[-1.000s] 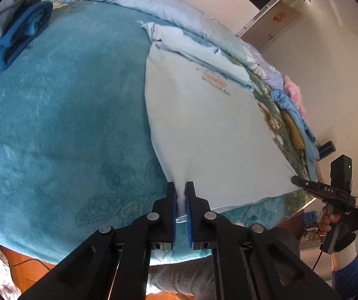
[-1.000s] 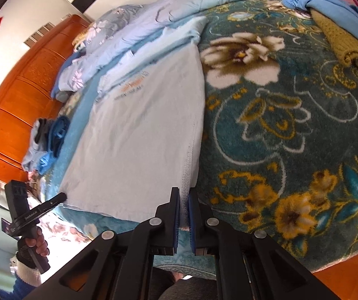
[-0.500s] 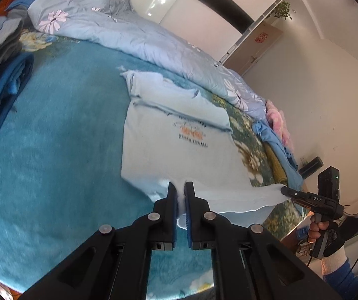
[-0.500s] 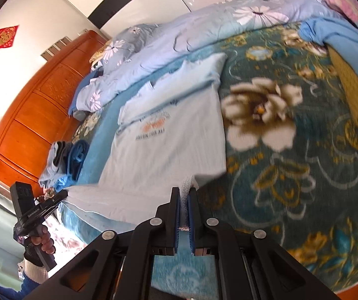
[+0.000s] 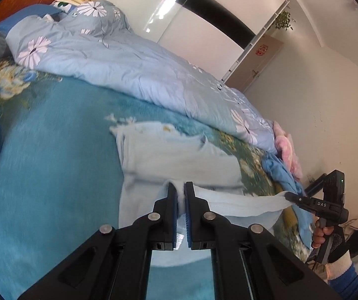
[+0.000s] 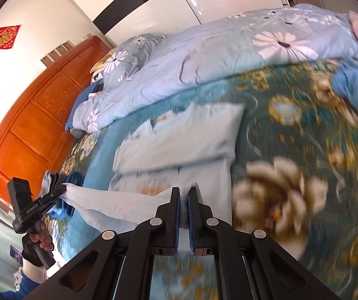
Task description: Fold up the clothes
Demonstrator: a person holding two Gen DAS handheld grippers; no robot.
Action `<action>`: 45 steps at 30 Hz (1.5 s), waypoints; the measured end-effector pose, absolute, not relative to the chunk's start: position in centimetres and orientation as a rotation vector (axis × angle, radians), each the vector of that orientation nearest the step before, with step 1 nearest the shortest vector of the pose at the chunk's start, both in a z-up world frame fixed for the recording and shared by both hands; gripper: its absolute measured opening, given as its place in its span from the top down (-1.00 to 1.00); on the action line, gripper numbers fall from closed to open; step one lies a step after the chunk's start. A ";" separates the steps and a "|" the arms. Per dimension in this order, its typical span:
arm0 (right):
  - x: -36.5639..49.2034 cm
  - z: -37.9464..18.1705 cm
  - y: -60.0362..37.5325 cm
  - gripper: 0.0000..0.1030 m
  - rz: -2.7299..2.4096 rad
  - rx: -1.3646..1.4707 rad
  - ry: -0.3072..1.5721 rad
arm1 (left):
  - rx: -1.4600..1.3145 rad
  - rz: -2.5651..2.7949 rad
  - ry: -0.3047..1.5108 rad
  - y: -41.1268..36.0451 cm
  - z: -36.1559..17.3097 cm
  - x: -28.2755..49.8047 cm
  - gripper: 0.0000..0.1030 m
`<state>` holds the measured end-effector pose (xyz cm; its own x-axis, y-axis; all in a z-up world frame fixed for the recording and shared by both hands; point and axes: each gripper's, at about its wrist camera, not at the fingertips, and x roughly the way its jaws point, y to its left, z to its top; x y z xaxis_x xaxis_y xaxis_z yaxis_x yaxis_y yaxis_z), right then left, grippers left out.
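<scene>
I stand at a bed [image 5: 53, 175] spread with a teal plush blanket [image 6: 291, 150] patterned with big flowers. Along its far edge lies a rumpled pale blue quilt [image 5: 134, 67] printed with daisies. The orange wooden headboard [image 6: 33, 115] rises at one end. Behind the bed runs a glossy white wardrobe [image 5: 204, 7] with a black band. On the white wall [image 6: 41, 25] hangs a red paper ornament [image 6: 3, 37]. Bright daylight fills the room.
</scene>
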<state>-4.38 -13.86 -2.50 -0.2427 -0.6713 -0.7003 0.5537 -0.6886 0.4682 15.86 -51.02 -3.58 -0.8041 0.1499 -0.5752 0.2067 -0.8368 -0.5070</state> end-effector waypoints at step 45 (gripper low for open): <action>-18.3 -8.5 -23.0 0.16 -2.067 1.299 0.011 | 1.297 -2.563 0.822 -57.0 -12.0 1.0 0.20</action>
<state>-18.26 -22.96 -8.47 -0.2648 -0.5419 -0.7977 0.5500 -0.7643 0.3366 0.96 -57.04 -11.98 -0.6133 0.1061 -0.7827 0.3691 -0.8376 -0.4027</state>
